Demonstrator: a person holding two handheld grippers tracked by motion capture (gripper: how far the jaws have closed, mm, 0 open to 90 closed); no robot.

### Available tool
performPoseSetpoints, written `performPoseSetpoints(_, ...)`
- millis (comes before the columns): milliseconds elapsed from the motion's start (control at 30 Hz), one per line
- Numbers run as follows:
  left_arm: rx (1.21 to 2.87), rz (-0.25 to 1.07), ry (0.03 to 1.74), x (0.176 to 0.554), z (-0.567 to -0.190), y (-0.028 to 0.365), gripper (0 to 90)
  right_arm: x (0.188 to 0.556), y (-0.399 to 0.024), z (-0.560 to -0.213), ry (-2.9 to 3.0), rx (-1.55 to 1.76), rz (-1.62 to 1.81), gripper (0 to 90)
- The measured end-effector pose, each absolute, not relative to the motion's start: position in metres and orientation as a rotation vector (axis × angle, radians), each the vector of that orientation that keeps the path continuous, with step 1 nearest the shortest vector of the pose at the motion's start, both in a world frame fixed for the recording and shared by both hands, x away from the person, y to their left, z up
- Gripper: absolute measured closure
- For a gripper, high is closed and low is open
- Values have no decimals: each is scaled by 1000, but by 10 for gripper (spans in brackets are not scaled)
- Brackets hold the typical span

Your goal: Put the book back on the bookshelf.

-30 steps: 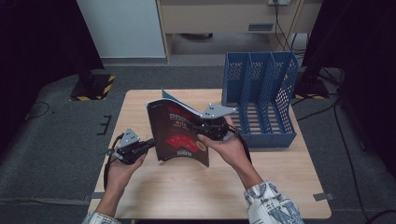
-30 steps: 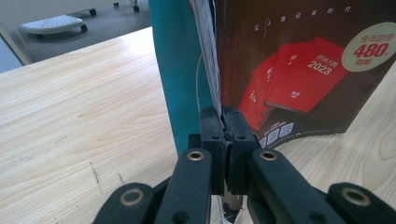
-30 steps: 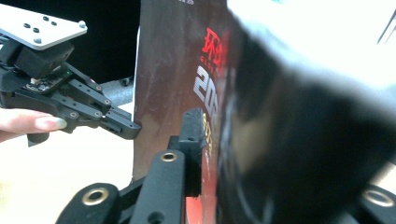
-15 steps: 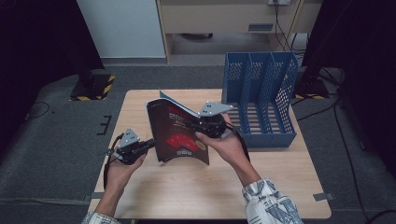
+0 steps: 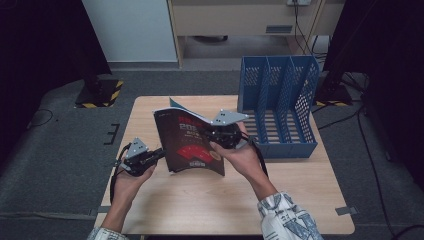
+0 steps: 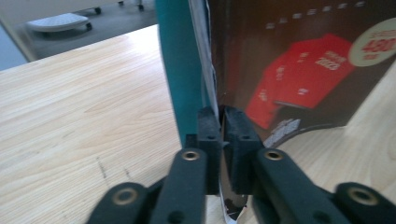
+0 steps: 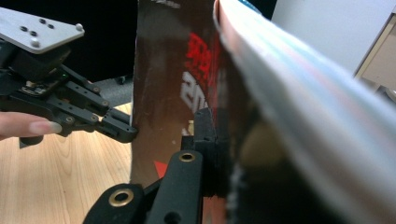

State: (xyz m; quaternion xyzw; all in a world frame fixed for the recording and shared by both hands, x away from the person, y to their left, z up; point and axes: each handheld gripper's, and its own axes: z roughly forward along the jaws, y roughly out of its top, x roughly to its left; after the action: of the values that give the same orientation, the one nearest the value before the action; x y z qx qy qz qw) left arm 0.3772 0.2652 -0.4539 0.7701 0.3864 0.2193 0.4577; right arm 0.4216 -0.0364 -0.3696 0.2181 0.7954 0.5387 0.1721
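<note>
Nearest, the left hand-held gripper (image 5: 159, 152) has its jaws pinched tight on the lower edge of a dark-covered magazine (image 5: 187, 142), which stands tilted above the wooden tabletop (image 5: 200, 200). Just beyond it, the right hand-held gripper (image 5: 220, 135) is clamped on the magazine's opposite edge, its pages fanning open past the jaws. Farther off to the right hand-held gripper's right, a blue file rack (image 5: 280, 110) sits on the tabletop's far corner, apart from the magazine
</note>
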Motion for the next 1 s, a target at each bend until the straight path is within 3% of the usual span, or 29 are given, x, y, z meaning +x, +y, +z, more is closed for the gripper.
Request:
performPoseSetpoints(67, 1902, 549, 971, 379, -458, 266, 686, 421, -37, -369, 2259, 618, 1531, 870)
performPoseSetpoints(133, 1910, 552, 1002, 380, -464, 267, 506, 421, -38, -368, 2254, 619, 1531, 871)
performPoseSetpoints(200, 1930, 558, 1012, 382, -469, 268, 470, 421, -39, -367, 2252, 620, 1531, 871)
performPoseSetpoints(433, 1993, 539, 1071, 387, -486, 264, 204, 421, -46, -358, 2214, 635, 1534, 871)
performPoseSetpoints(700, 2042, 528, 1095, 389, -500, 257, 98, 423, -52, -345, 2190, 659, 1511, 871)
performPoseSetpoints(1000, 2081, 487, 1124, 390, -511, 254, 80, 426, -54, -335, 2177, 684, 1494, 871)
